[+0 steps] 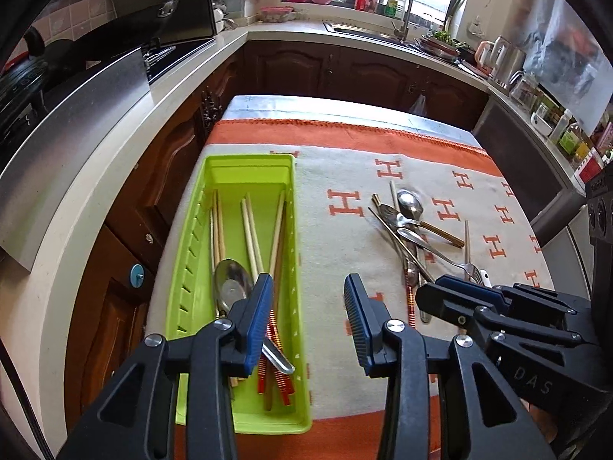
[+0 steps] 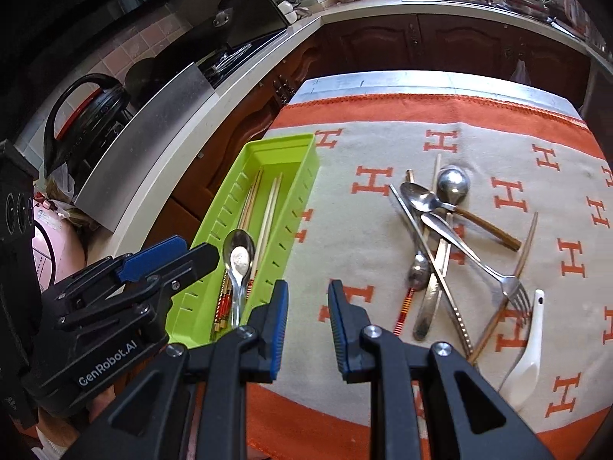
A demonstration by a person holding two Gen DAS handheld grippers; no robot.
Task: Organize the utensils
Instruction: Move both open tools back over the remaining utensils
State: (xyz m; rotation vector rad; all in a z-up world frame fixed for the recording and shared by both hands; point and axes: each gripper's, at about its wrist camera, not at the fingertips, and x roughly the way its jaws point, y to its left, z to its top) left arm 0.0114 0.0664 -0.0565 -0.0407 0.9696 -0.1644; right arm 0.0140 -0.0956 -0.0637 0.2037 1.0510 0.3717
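green tray (image 1: 245,168) is set along the left edge of the orange-and-white cloth (image 1: 345,176), long side running away from the cameras; chopsticks (image 1: 251,230) and one metal spoon (image 1: 231,283) are lying inside it. loose utensil pile (image 2: 440,230) is spread on the cloth right of the tray, well apart from it, with a bare strip of cloth between them. counter edge (image 1: 115,161) is seen close along the tray's left side.

white ceramic spoon (image 2: 530,352) and fork (image 2: 513,287) are shown fully only in the right wrist view; in the left wrist view they are mostly hidden behind the right gripper.

left gripper (image 1: 306,318) is pitched down over the tray's right wall, jaws parted, nothing between them. right gripper (image 2: 308,320) is pitched down over bare cloth just beside the tray, jaws narrowly parted, nothing clamped.
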